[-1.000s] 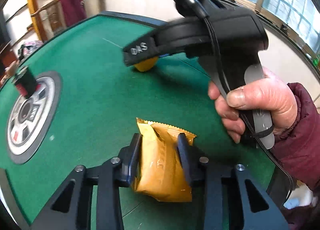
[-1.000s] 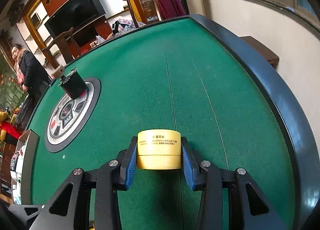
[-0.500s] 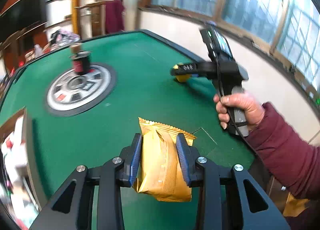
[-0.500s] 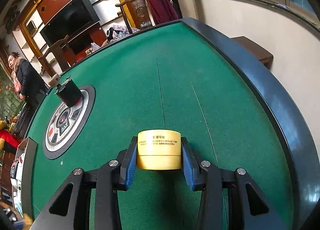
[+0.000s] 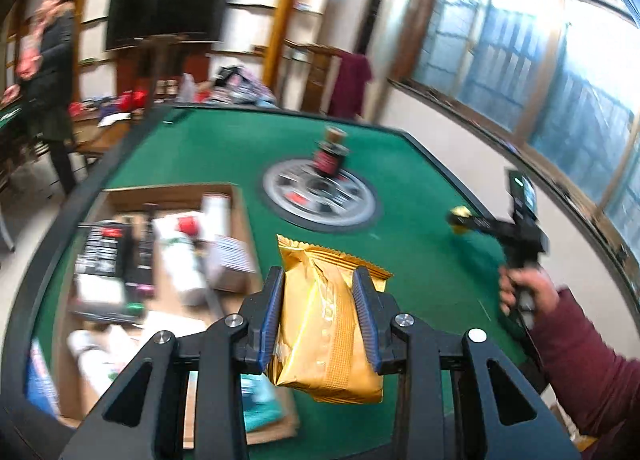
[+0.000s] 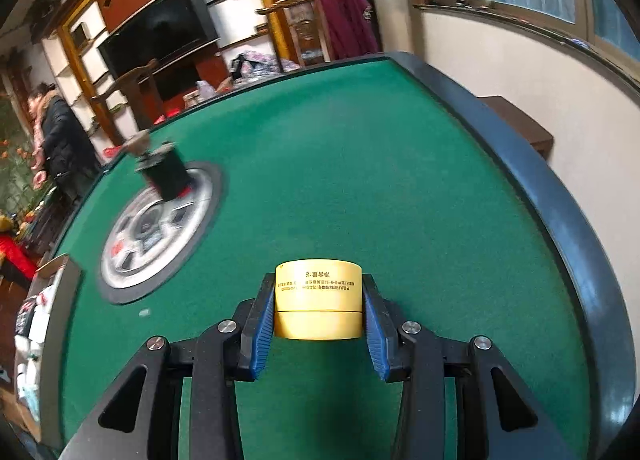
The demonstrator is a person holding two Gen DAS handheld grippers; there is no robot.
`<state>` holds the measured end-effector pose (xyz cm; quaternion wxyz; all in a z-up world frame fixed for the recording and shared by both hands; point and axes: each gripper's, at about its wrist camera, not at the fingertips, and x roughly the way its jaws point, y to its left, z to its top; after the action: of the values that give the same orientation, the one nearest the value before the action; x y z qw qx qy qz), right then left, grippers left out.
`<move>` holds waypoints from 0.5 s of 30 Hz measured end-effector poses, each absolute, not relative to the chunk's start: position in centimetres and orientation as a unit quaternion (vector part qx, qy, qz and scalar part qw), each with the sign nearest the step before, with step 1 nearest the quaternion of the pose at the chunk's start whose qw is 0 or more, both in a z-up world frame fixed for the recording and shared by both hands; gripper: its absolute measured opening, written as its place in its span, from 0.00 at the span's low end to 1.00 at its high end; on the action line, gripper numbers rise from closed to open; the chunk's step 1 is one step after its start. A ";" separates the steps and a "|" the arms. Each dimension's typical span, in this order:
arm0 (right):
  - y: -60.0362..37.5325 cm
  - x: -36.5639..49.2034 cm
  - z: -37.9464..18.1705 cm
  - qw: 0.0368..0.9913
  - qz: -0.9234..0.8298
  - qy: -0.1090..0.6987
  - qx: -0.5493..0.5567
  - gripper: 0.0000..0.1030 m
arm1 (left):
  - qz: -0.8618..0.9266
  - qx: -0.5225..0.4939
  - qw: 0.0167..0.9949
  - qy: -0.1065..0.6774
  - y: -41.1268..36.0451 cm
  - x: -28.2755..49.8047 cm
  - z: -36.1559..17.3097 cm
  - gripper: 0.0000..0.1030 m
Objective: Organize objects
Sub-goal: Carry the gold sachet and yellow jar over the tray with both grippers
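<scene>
**Q:** What is on the left, and why is it held that way?

**A:** I see a cardboard box on the left part of the green table, already crowded with packets and cartons, blurred. My left gripper has its blue pads pressed into both sides of a gold pouch. The pouch hangs clear of the felt, just right of the box, near its edge. I judge it is carried high so it can pass over the box wall and go in with the rest.

**Q:** How does the pouch look?

**A:** Shiny gold foil with a crimped, zigzag top seal. It is puffy, and the pads dent its waist, so I judge it soft and light.

**Q:** And further right?

**A:** At the table's middle is a round grey dial plate with a dark little jar on it. At the right edge, a hand in a maroon sleeve holds my right gripper. Its pads clasp a short yellow tub on both sides, low over bare felt; I cannot tell whether it touches. I judge it waits there for its turn.

**Q:** The tub's look?

**A:** A squat cylinder, pale yellow, with a seam near its base and small print.
</scene>
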<state>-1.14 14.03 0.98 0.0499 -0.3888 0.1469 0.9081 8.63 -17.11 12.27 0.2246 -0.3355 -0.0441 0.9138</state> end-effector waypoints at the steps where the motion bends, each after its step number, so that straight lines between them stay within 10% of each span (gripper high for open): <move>1: 13.4 -1.0 1.3 0.043 0.910 0.145 -0.387 0.42 | 0.917 -0.331 0.216 -0.050 -18.1 8.5 12.5 0.33; 15: -2.1 2.1 7.7 -0.046 0.938 -0.004 -0.343 0.42 | 0.930 -0.304 0.189 -0.078 -21.7 9.6 12.3 0.33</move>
<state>2.15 -2.13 7.65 -0.0460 -0.3430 -0.0041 0.9382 9.59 -21.74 12.28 0.1893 -0.3041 -0.0778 0.9304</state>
